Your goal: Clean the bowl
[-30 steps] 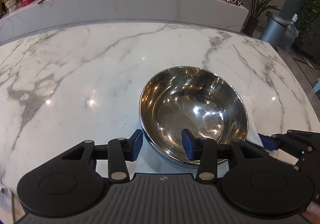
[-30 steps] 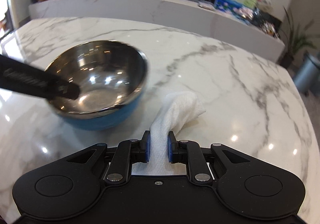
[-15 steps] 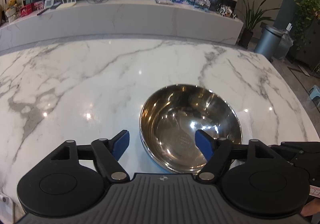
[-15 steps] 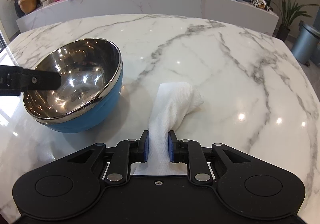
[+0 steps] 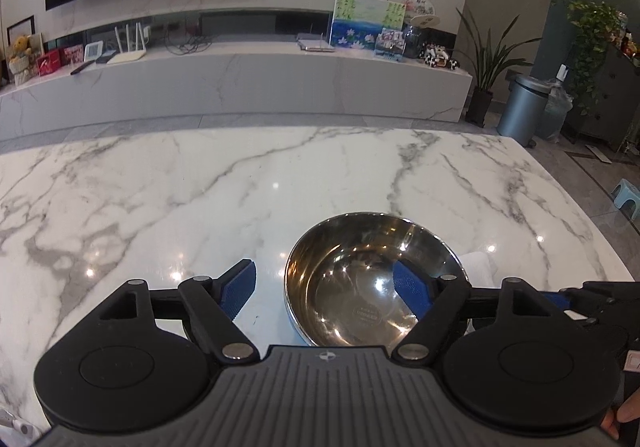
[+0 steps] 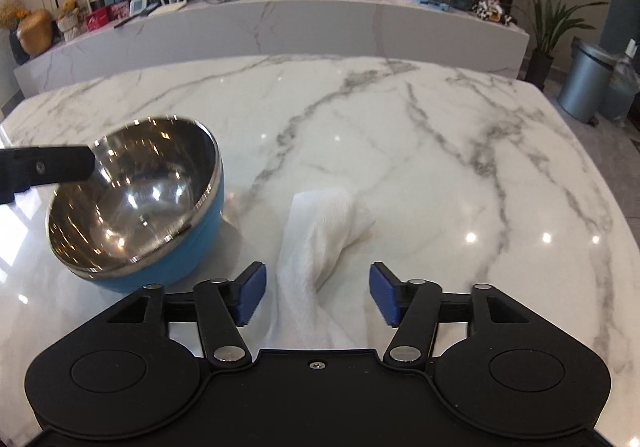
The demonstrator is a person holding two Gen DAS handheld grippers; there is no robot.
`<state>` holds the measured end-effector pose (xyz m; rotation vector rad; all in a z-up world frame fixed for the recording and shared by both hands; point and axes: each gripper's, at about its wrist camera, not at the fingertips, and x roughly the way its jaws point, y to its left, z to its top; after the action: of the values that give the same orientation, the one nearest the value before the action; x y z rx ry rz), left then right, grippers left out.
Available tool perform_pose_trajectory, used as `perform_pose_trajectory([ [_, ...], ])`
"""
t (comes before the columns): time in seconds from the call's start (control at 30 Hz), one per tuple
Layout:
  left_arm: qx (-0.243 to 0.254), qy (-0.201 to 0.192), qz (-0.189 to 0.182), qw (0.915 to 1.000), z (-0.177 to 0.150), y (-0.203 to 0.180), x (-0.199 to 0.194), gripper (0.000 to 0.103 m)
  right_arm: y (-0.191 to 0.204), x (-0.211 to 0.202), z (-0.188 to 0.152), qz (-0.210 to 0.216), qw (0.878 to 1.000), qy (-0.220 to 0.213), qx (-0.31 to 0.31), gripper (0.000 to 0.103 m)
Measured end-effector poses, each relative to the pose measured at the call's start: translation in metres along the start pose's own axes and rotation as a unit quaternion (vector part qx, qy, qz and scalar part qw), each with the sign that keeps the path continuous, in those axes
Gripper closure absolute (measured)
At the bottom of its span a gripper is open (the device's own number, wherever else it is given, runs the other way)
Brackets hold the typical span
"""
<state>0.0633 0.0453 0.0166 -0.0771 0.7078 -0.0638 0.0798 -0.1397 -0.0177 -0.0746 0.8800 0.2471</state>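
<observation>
A steel bowl (image 5: 360, 279) with a blue outside (image 6: 192, 243) rests on the white marble table (image 5: 160, 207), tipped a little toward my left gripper (image 5: 326, 289). That gripper's jaws are opening wide: one finger (image 5: 412, 289) hangs over the bowl's inside, the other stands outside the near rim, and neither pad presses on it. In the right wrist view a left finger (image 6: 44, 167) reaches over the bowl's far-left rim. A crumpled white cloth (image 6: 320, 239) lies right of the bowl. It passes between the opening jaws of my right gripper (image 6: 318, 295), whose pads stand clear of it.
The table's right edge (image 6: 592, 167) curves off toward the floor. Behind the table runs a long marble bench (image 5: 240, 83) with pictures and small items. A grey bin (image 5: 524, 107) and potted plants stand at the far right. A person's fingertip (image 5: 628, 411) shows at the lower right.
My left jaws spread apart and let go of the bowl's rim. My right jaws, shut on the cloth before, have opened, and the cloth now lies loose between them.
</observation>
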Motion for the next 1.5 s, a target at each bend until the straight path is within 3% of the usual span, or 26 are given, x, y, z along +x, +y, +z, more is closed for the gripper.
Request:
perform_pose_trajectory([
  [0.03,0.001,-0.005,0.0,1.0,0.0,0.0,-0.001,0.014,-0.001,-0.004,0.001,0.001,1.0,-0.005,0.004,0.034],
  [0.1,0.005,-0.015,-0.001,0.9999,0.0,-0.001,-0.006,0.014,-0.002,-0.011,0.002,0.001,1.0,-0.016,0.01,0.027],
  [0.37,0.017,-0.022,-0.008,0.9996,0.001,-0.008,-0.014,0.014,-0.001,-0.029,-0.001,-0.02,0.999,-0.037,0.004,0.026],
  [0.47,0.001,-0.023,-0.025,0.9994,0.001,-0.005,-0.019,0.014,0.001,-0.036,-0.005,-0.015,0.999,-0.036,0.0,0.014],
  [0.67,-0.027,-0.019,-0.035,0.9988,-0.002,-0.002,-0.024,0.014,0.004,-0.054,-0.011,-0.003,0.999,-0.05,0.006,0.012],
  [0.93,0.024,-0.011,0.0,0.9997,-0.008,-0.017,-0.025,0.014,0.006,-0.064,-0.014,-0.013,0.997,-0.075,0.011,0.012],
  [1.1,-0.008,-0.023,-0.016,0.9996,-0.009,-0.007,-0.03,0.014,0.001,-0.067,-0.013,-0.028,0.995,-0.088,0.022,0.012],
  [1.33,0.025,-0.028,0.021,0.9991,-0.011,-0.016,-0.027,0.014,-0.003,-0.066,-0.013,-0.028,0.995,-0.096,0.032,0.012],
  [1.5,0.02,-0.028,0.037,0.9987,-0.014,-0.018,-0.025,0.014,0.001,-0.062,-0.011,-0.028,0.995,-0.094,0.02,0.012],
])
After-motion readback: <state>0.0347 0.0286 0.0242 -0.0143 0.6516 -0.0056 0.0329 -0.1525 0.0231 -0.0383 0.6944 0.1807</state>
